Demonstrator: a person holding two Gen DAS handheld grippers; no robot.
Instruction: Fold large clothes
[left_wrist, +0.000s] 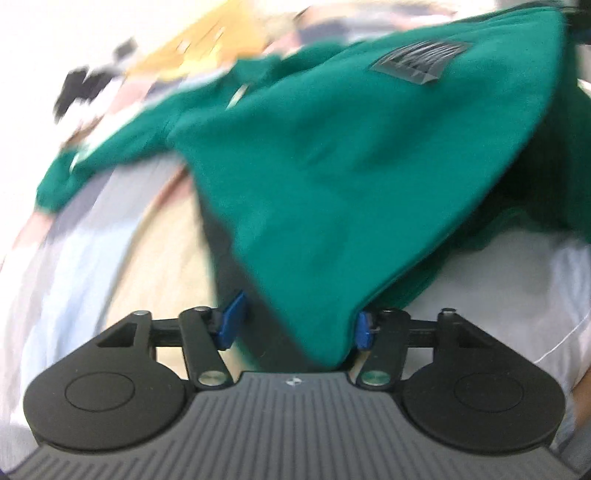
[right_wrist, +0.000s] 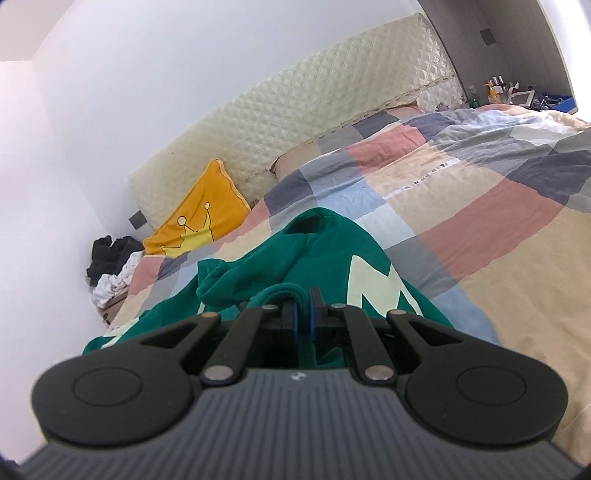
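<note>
Two views show us one green sweatshirt (left_wrist: 332, 177) over the bed. From the left wrist, blurred, our left gripper (left_wrist: 295, 325) has its jaws spread, with a hanging fold of the sweatshirt draped down between the blue pads (left_wrist: 233, 317); whether they press it we cannot tell. From the right wrist, our right gripper (right_wrist: 303, 314) is pinched tight on a green edge, likely to hold the garment up for folding, while the rest trails ahead across the checked quilt (right_wrist: 461, 206).
</note>
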